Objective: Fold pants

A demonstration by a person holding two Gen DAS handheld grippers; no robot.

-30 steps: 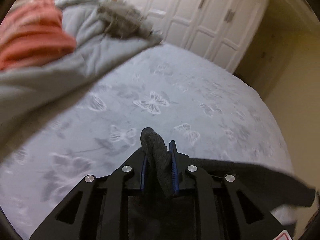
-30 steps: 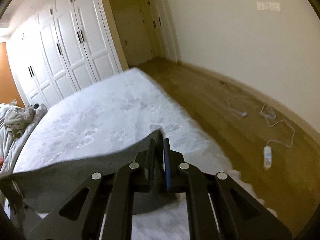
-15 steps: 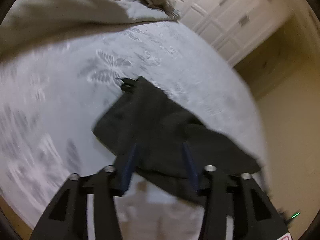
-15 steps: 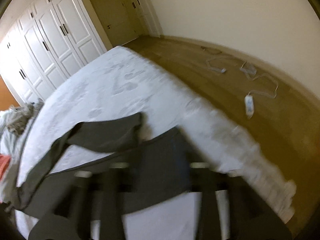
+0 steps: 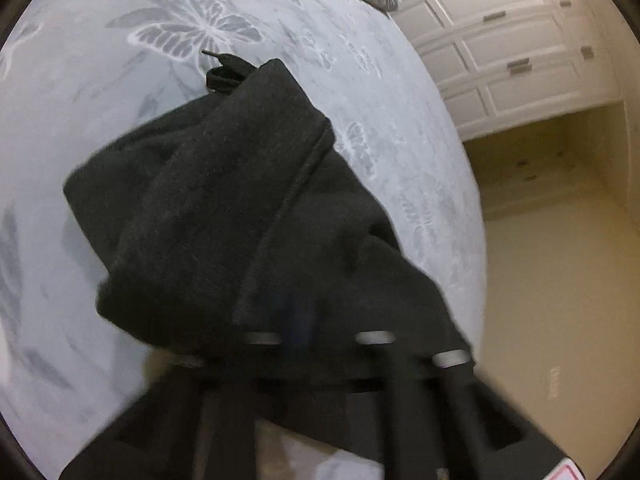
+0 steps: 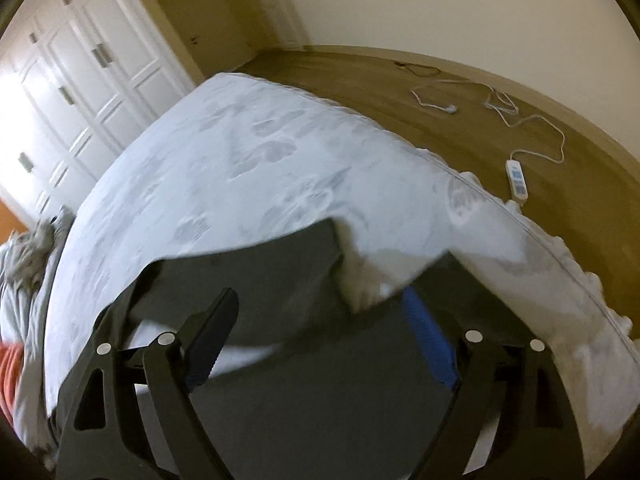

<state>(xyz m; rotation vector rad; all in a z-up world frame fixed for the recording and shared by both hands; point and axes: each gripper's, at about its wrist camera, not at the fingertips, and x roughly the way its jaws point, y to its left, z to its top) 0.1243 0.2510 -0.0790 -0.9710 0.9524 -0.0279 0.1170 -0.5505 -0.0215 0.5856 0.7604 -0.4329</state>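
Dark grey pants [image 5: 224,208] lie bunched on the butterfly-print bed [image 5: 100,80], waistband and drawstring at the far end. My left gripper [image 5: 316,320] hangs low over them; its fingers are blurred and hidden against the dark cloth, so their state is unclear. In the right wrist view the pants [image 6: 280,272] spread flat across the bed's [image 6: 248,160] near part. My right gripper [image 6: 320,312] is open and empty just above them, jaws wide apart.
White wardrobe doors [image 6: 80,80] stand beyond the bed. Wooden floor [image 6: 500,152] to the right holds a white cable and power strip [image 6: 516,176]. A pile of grey and orange bedding [image 6: 24,264] lies at the bed's left side.
Both grippers were shut on the pants a second ago. They opened and let the pants drop onto the bed, and both have tilted down towards the cloth.
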